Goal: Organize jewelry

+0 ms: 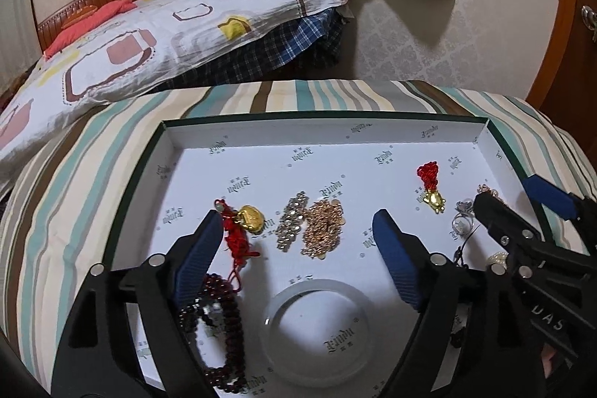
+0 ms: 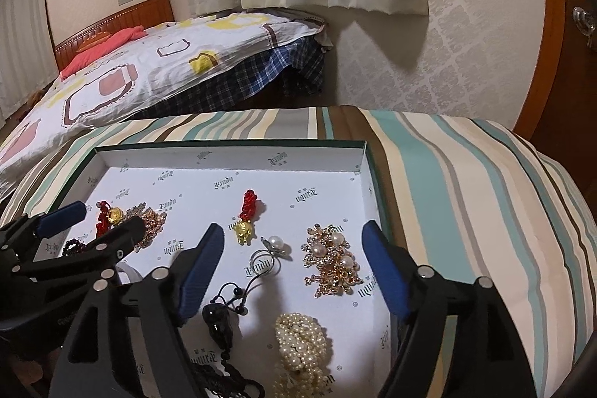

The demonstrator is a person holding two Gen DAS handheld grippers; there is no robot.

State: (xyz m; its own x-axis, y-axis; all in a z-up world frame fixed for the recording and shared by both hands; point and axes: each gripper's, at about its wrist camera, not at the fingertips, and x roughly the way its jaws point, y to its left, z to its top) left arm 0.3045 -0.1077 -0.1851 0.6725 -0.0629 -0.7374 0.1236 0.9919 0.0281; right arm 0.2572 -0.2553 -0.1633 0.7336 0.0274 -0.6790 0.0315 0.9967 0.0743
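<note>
We see a shallow white-lined box (image 1: 485, 152) w/ green rim on a striped cloth (image 1: 93, 174), jewelry spread inside. Left gripper (image 1: 298, 230) hangs over the box's left half, jaws wide apart, nothing gripped; betw. its blue pads lie a red-cord gold charm (image 1: 246, 222), a crystal piece (image 1: 293, 224) touching a rose-gold chain pile (image 1: 322, 228), and nearer us a pale bangle (image 1: 319, 327). Dark red bead bracelet (image 1: 220, 323) sits under the left finger. Right gripper (image 2: 294, 234) hangs over the right half, also spread wide, holding nothing; betw. its pads: pearl ring (image 2: 274, 248), pearl-and-gold brooch (image 2: 332, 260), white pearl strand (image 2: 300, 345), black cord pendant (image 2: 218, 319). A red-knot gold charm (image 2: 246, 219) lies just beyond the fingertips.
</note>
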